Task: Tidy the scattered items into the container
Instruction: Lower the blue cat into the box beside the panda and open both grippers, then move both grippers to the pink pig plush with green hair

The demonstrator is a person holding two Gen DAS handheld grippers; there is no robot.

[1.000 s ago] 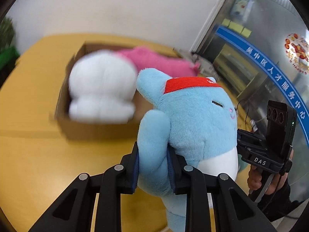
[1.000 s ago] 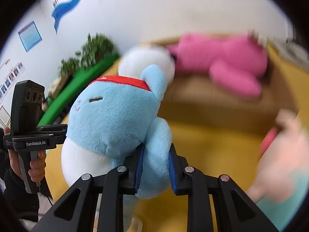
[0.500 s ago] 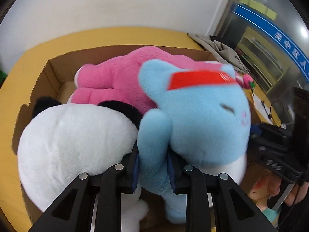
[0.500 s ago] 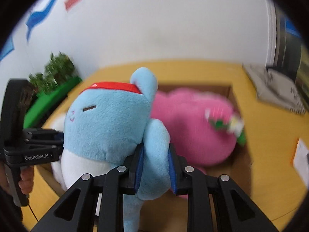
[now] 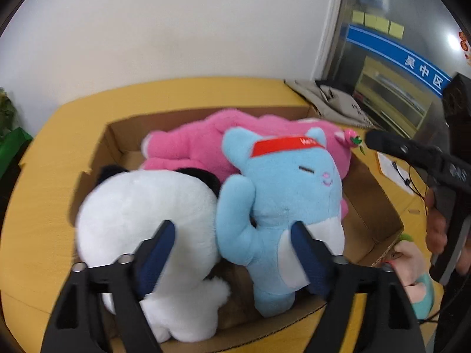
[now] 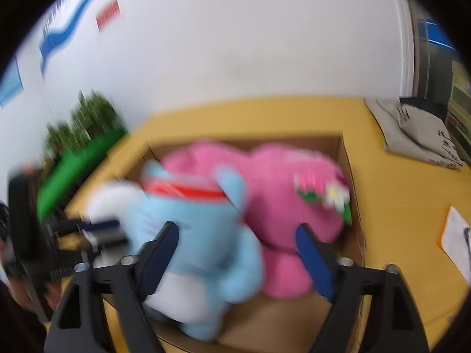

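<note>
1. Both claws, clamped on the blue cat plush's (image 5: pixel 282 206) arms half a second ago, now stand spread wide with nothing between the pads, and the plush sits inside the cardboard box (image 5: pixel 379 203)
2. Left wrist view: the left gripper (image 5: pixel 232 253) is spread – one pad in front of the white panda plush (image 5: pixel 147 223), the other in front of the blue cat's white belly; whether either pad touches the fur I cannot tell
3. Same view: the blue cat sits upright against the panda, with the pink plush (image 5: pixel 200 150) lying behind both, all in the box on the yellow table (image 5: pixel 44 182); a small doll (image 5: pixel 412 259) lies outside the box's near right corner
4. Right wrist view, blurred: the right gripper (image 6: pixel 237 248) is likewise spread – the blue cat (image 6: pixel 200 235) is just beyond its left pad, the pink plush (image 6: pixel 282 194) beyond its right pad
5. Same view: the left gripper (image 6: pixel 100 232) shows at the left edge beside the cat; a grey bag (image 6: pixel 412 132) lies on the table well apart from the box (image 6: pixel 350 158)
</note>
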